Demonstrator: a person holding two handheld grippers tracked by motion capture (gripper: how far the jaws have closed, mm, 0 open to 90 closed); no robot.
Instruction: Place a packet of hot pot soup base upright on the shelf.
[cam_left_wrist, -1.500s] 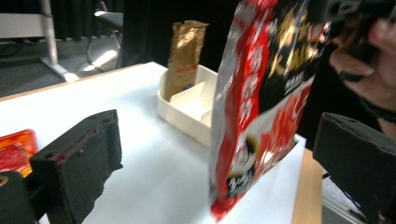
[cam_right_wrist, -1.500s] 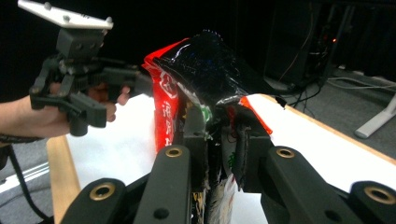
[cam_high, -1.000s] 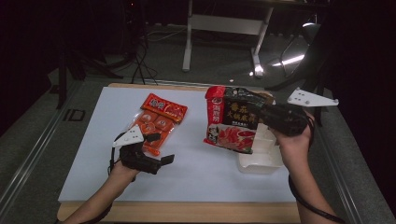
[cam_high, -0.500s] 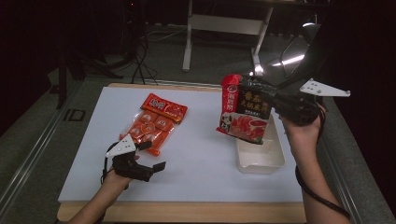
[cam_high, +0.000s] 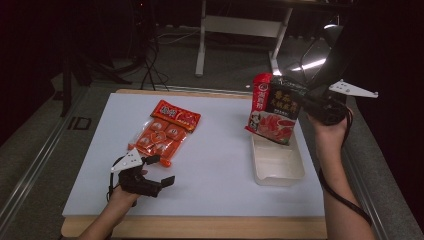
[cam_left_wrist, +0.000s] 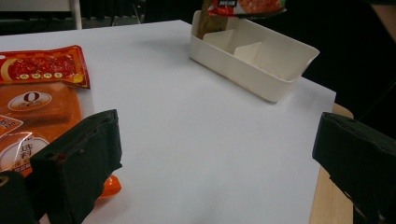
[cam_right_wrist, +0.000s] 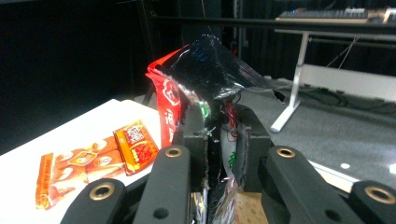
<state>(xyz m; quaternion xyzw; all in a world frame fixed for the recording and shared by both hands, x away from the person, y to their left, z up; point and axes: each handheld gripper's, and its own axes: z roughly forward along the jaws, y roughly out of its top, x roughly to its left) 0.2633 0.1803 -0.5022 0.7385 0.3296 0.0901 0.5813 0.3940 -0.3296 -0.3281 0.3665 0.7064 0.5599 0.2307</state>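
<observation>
Right gripper (cam_high: 306, 102) clenched on the edge of a red-and-black pouch (cam_high: 274, 109), pouch hanging tilted above the white tray (cam_high: 278, 169) near the desk's right edge, right forearm raised steeply, left gripper (cam_high: 156, 172) released, jaws wide apart, resting low near the front edge beside the orange packet (cam_high: 165, 132).
</observation>
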